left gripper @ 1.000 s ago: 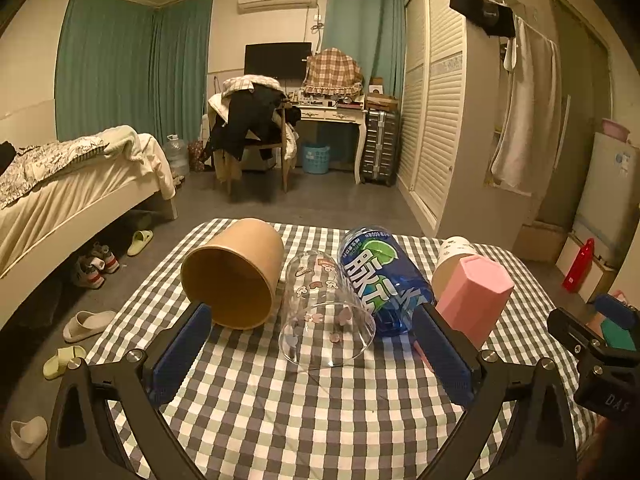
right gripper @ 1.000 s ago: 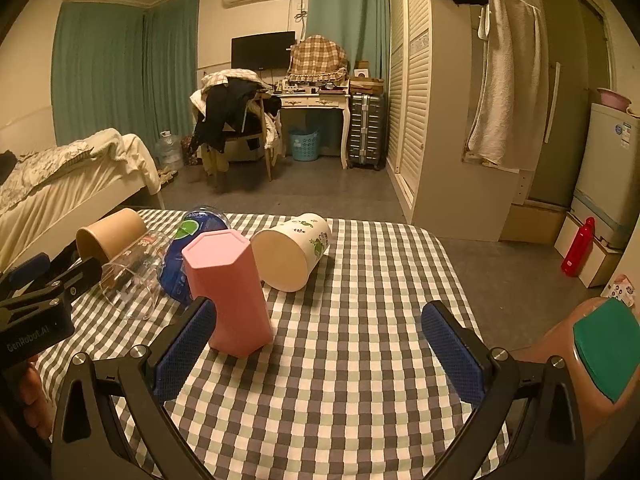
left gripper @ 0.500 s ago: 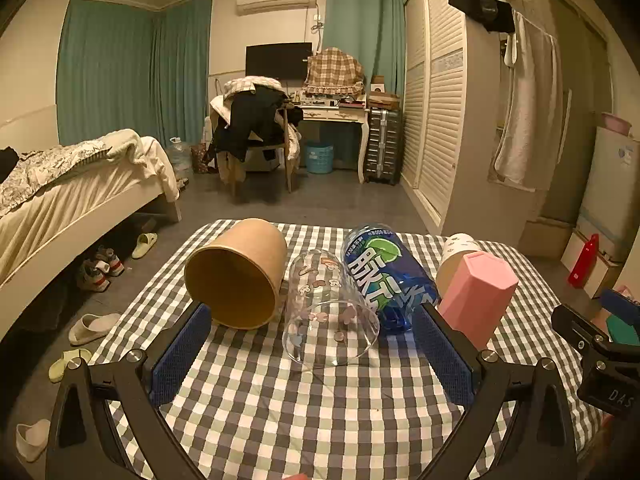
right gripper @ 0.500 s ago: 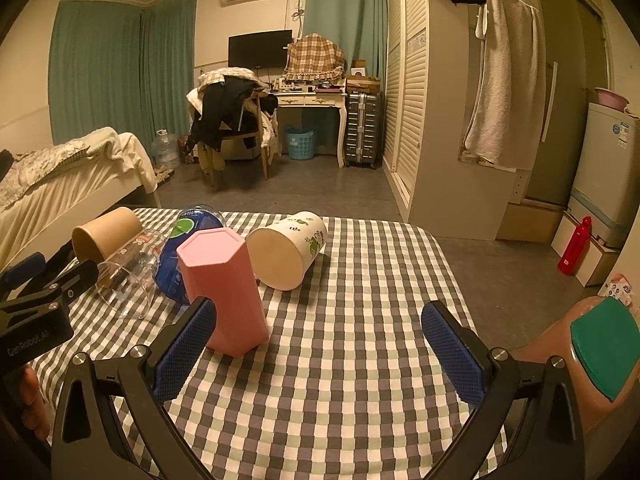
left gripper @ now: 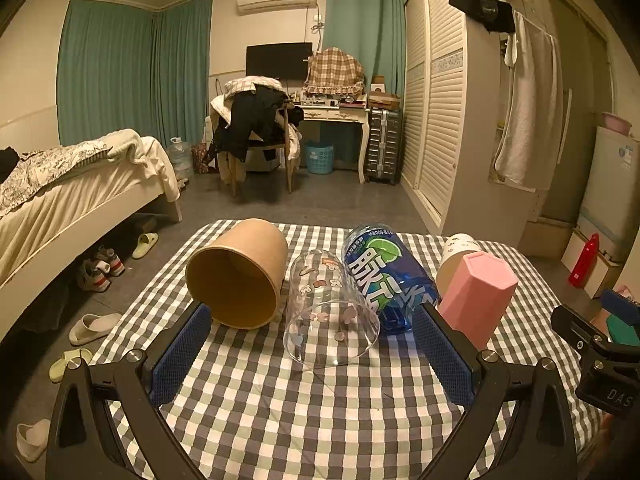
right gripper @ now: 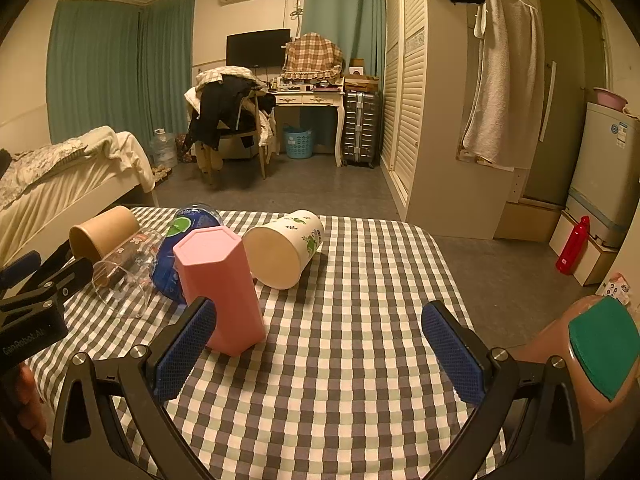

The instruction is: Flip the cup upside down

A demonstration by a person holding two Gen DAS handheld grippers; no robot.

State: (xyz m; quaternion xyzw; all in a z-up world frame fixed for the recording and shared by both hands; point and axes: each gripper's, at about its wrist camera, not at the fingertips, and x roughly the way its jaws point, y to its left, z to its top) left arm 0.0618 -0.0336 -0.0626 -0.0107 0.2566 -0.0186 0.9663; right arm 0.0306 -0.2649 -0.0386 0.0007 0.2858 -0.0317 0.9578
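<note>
Several cups lie on a checked tablecloth [left gripper: 320, 408]. A brown paper cup [left gripper: 240, 272] lies on its side, mouth toward me. A clear glass cup [left gripper: 328, 312] with small prints lies on its side beside it. A pink hexagonal cup [left gripper: 476, 296] stands mouth down, also in the right wrist view [right gripper: 220, 288]. A white printed paper cup [right gripper: 284, 252] lies on its side. My left gripper [left gripper: 312, 360] is open and empty, just short of the glass cup. My right gripper [right gripper: 316, 352] is open and empty, its left finger close to the pink cup.
A blue drink bottle [left gripper: 384, 276] lies between the glass cup and the pink cup. The table edge drops off to the floor on the left, with slippers [left gripper: 92, 324] below. A bed [left gripper: 72, 192] stands left, a wardrobe [left gripper: 448, 120] right.
Both views have shifted slightly; the left gripper has backed off a little from the glass cup. No object has moved and both grippers stay open.
</note>
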